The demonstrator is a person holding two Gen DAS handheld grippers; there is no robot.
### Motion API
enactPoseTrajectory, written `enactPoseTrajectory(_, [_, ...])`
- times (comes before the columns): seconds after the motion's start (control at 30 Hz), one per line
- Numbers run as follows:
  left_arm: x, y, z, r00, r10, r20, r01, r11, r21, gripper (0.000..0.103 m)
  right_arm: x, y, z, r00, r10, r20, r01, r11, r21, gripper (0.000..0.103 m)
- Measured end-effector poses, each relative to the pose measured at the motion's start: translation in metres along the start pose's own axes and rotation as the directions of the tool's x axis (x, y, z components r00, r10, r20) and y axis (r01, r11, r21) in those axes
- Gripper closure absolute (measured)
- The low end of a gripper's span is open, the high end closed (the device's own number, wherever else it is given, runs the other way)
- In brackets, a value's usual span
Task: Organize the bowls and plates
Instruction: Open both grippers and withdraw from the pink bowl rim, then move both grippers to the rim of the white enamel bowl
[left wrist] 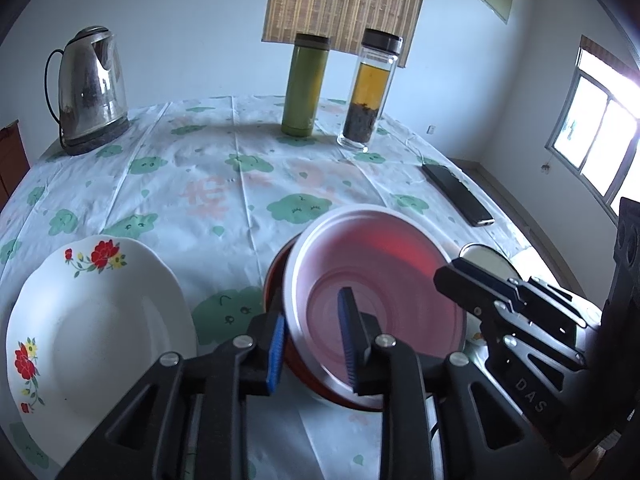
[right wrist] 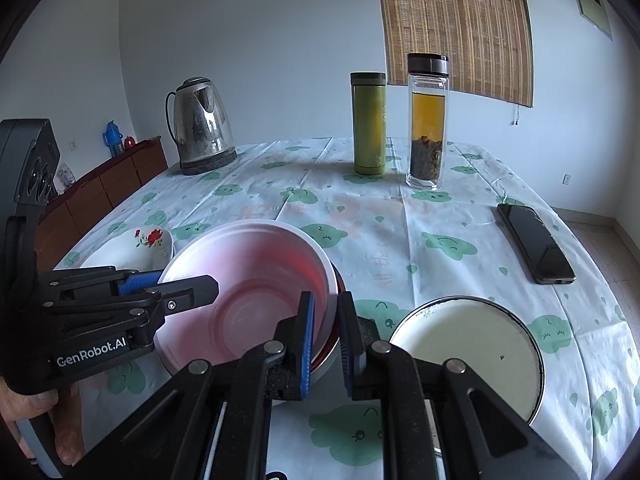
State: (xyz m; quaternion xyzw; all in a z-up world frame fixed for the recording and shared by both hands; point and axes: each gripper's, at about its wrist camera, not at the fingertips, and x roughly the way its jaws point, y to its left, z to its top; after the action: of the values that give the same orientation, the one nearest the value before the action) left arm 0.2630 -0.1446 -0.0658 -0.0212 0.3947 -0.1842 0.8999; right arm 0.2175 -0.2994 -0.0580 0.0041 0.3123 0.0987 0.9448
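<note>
Left wrist view: a pink bowl (left wrist: 372, 292) sits tilted inside a red bowl (left wrist: 280, 280) on the table (left wrist: 200, 184). The left gripper (left wrist: 312, 352) straddles the near rim of both bowls at about 6 o'clock, one blue pad outside and one inside, jaws narrow with a gap showing at the rim. A white flowered plate (left wrist: 96, 344) lies at 8 o'clock, empty. The right gripper (left wrist: 464, 276) comes in from 3 o'clock at the bowls' far edge. Beyond stand a kettle (left wrist: 92, 92), a green flask (left wrist: 306, 84) and a glass bottle (left wrist: 370, 88) holding amber tea over dark leaves; a phone (left wrist: 460, 196) lies at 2 o'clock.

Right wrist view: the right gripper (right wrist: 324, 344) has its jaws narrowly closed on the rims of the pink bowl (right wrist: 248, 292) and red bowl (right wrist: 338, 280). The left gripper (right wrist: 180, 288) reaches the pink bowl's rim from 9 o'clock. An empty cream enamel plate (right wrist: 468, 356) rests at 4 o'clock.
</note>
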Motion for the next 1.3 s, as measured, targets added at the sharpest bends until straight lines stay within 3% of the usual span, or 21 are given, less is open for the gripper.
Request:
enactPoseTrajectory(0.17, [-0.003, -0.003, 0.003, 1.0, 0.001, 0.014, -0.001, 1.0, 0.008, 0.071, 0.0, 0.001, -0.001, 1.0, 0.008, 0.002, -0.008, 1.0, -0.006, 0.09])
enactPoseTrajectory(0.3, [-0.006, -0.007, 0.003, 1.0, -0.01, 0.026, 0.009, 1.0, 0.023, 0.046, -0.002, 0.0, -0.001, 1.0, 0.006, 0.011, -0.006, 1.0, -0.002, 0.09])
enactPoseTrajectory(0.33, [-0.007, -0.009, 0.003, 0.999, 0.017, 0.035, -0.018, 0.999, 0.031, 0.032, -0.002, -0.001, -0.001, 1.0, 0.007, 0.009, -0.007, 1.0, 0.0, 0.09])
enactPoseTrajectory(0.4, [-0.01, -0.008, 0.004, 0.996, 0.068, 0.059, -0.07, 0.997, 0.04, 0.025, -0.001, -0.002, -0.001, 1.0, 0.004, 0.006, -0.004, 1.0, 0.001, 0.09])
enactPoseTrajectory(0.73, [-0.006, 0.001, 0.002, 0.997, 0.048, 0.056, -0.049, 0.999, 0.019, 0.025, -0.006, -0.006, 0.001, 0.999, 0.008, 0.042, -0.009, 1.0, 0.017, 0.09])
enactPoseTrajectory(0.9, [0.001, -0.008, -0.002, 0.999, 0.02, 0.032, -0.022, 0.999, 0.042, 0.025, -0.014, -0.014, 0.003, 0.995, -0.023, 0.093, 0.019, 0.999, 0.036, 0.09])
enactPoseTrajectory(1.3, [0.006, -0.004, -0.004, 0.999, 0.04, 0.024, -0.04, 0.999, 0.03, 0.025, -0.023, -0.024, 0.002, 0.984, -0.122, 0.13, 0.121, 0.993, 0.019, 0.089])
